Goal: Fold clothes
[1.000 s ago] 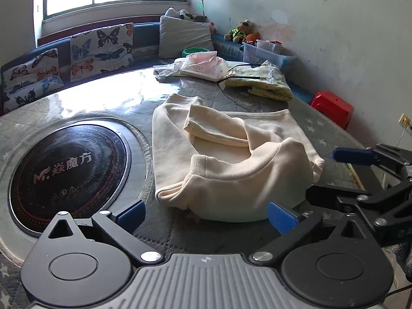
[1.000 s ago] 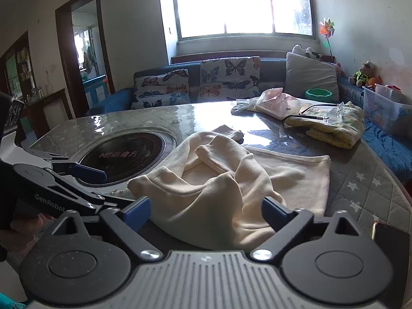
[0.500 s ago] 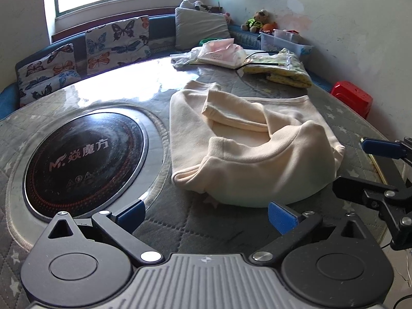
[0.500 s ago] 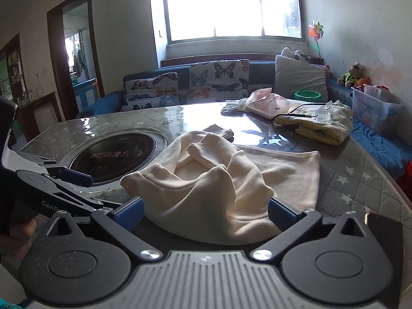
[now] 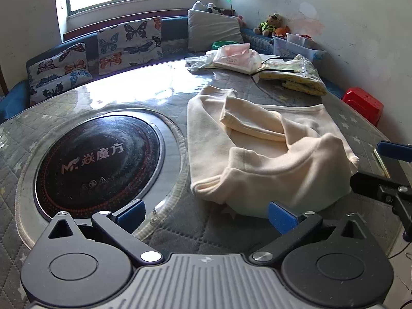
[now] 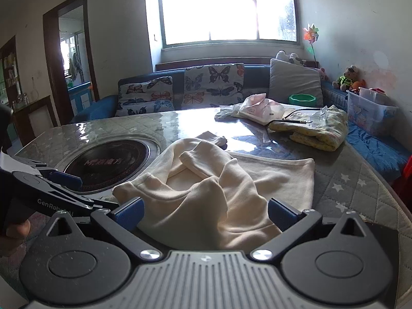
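A cream sweatshirt [image 5: 267, 149] lies crumpled on the round quilted table, its sleeves crossed over the body; it also shows in the right wrist view [image 6: 213, 188]. My left gripper [image 5: 206, 212] is open and empty, just short of the garment's near edge. My right gripper [image 6: 204, 212] is open and empty, with the garment's near edge between its blue fingertips [image 6: 279, 212]. The right gripper also shows at the right of the left wrist view [image 5: 386, 170]. The left gripper shows at the left of the right wrist view [image 6: 59, 185].
A black induction hob [image 5: 97, 159] is set in the table to the left of the garment. A folded yellow cloth [image 5: 296, 77] and a pink-white packet [image 5: 237, 56] lie at the far side. A red stool [image 5: 363, 105] stands past the right edge.
Both grippers have drawn back and risen slightly from the garment. The sweatshirt has not moved.
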Motion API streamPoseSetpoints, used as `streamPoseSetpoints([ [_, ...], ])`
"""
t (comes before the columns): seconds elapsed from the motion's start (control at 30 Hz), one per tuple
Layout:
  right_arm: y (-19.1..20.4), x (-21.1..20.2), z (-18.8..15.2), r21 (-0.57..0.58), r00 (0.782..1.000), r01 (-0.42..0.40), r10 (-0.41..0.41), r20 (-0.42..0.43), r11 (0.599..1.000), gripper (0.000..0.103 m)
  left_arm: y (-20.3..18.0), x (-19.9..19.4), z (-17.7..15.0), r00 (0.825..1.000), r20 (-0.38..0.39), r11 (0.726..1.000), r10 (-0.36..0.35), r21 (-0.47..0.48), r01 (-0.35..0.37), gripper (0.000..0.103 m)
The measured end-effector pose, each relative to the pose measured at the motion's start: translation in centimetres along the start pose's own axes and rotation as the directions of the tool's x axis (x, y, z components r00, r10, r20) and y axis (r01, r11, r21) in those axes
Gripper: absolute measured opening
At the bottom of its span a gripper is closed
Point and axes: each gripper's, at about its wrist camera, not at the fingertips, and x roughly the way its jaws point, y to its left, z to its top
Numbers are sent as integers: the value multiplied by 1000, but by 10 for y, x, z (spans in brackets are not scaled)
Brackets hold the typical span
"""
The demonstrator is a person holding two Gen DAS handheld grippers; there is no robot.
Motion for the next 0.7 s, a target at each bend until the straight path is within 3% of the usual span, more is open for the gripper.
streamPoseSetpoints([
  [0.7,-8,17,4,29,1000,19,-19,-10,999,103,-2,14,12,999,-41,1000,19,1,-19,103],
])
